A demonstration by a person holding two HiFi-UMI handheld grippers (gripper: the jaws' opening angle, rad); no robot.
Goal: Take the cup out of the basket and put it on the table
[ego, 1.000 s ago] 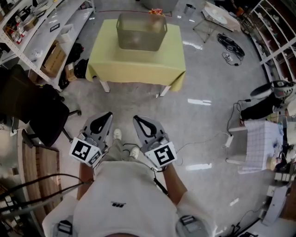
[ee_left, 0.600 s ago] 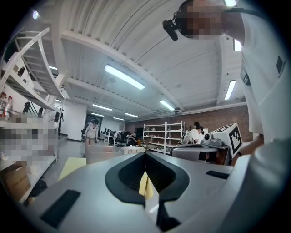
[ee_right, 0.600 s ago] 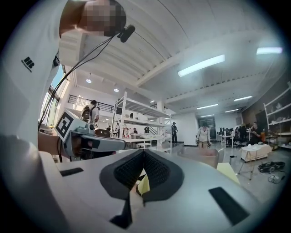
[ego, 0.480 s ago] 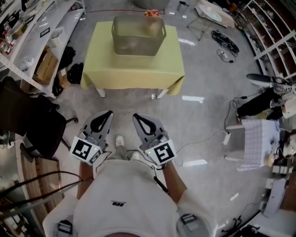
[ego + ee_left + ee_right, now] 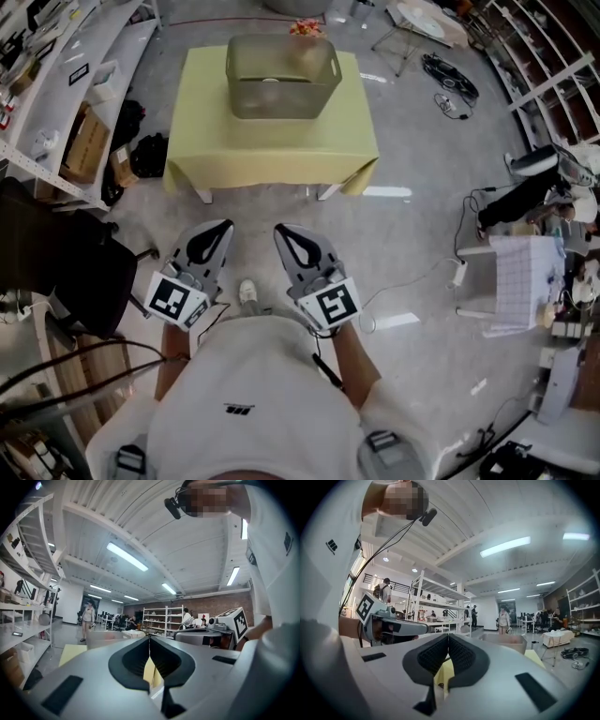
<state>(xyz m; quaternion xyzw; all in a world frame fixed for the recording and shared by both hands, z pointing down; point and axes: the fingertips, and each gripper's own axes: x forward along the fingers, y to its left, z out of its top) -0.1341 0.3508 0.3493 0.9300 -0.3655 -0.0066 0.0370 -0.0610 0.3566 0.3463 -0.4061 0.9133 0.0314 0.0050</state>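
Head view: table (image 5: 281, 145) under a yellow cloth stands well ahead across open floor. Basket (image 5: 281, 96) sits midway along its far edge; the near edge and both near corners are bare cloth. Basket wall is translucent grey, top open.

Left gripper (image 5: 223, 228) and right gripper (image 5: 281, 231) are level at the person's waist, well apart from the table. Both have jaws pressed together with nothing between them; each gripper view confirms.

Cup (image 5: 270, 82): only a pale patch seen through the basket wall, low inside. Shape, handle and material are too small to tell.

Judgement: likely light and rigid, and possibly smooth, so slippery. If it's ceramic or glass, it's fragile. Take it from above through the open top, one jaw inside the rim and one outside. Lift straight up clear of the basket wall. Set it flat on bare cloth by the near edge, since soft cloth can tip it.
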